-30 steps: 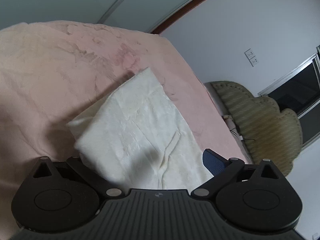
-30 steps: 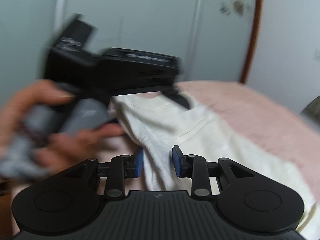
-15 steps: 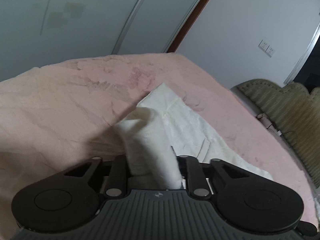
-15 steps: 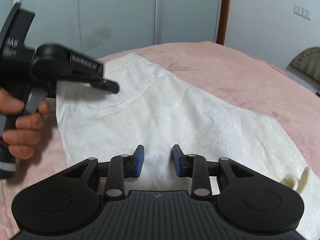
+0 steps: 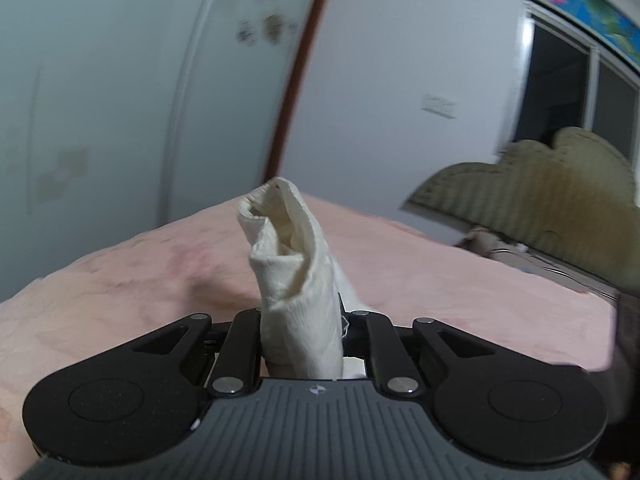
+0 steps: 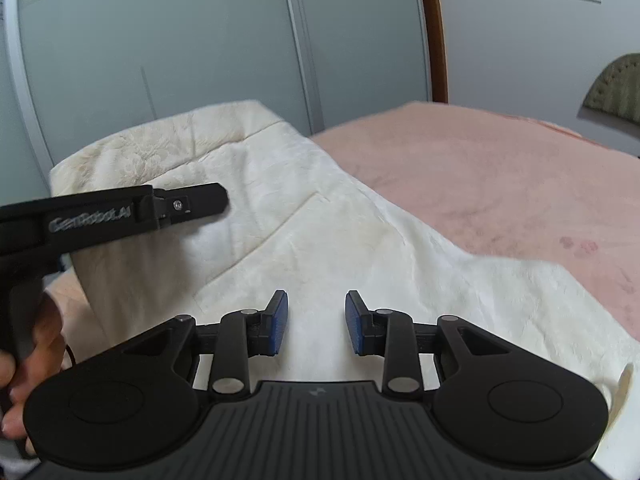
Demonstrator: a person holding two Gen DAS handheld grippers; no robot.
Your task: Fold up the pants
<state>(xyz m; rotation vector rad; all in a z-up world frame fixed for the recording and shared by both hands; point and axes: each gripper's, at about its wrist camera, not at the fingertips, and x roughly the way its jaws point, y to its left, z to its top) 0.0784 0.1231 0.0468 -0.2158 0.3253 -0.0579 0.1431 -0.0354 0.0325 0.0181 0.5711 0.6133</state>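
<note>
The left gripper [image 5: 302, 332] has its jaws clamped on a bunched fold of the cream pants [image 5: 294, 276], which rises as a crumpled tube at the centre of the left wrist view above the pink bed [image 5: 460, 280]. The right gripper [image 6: 316, 322] hovers with jaws apart and holding nothing, low over the pants [image 6: 320, 232] spread across the middle of its frame.

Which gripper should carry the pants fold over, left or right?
Left, probably. The left gripper is already shut on a bunched edge of the cream textured pants. The right gripper is open, holding nothing, above the fabric on the pink bedspread.
</note>
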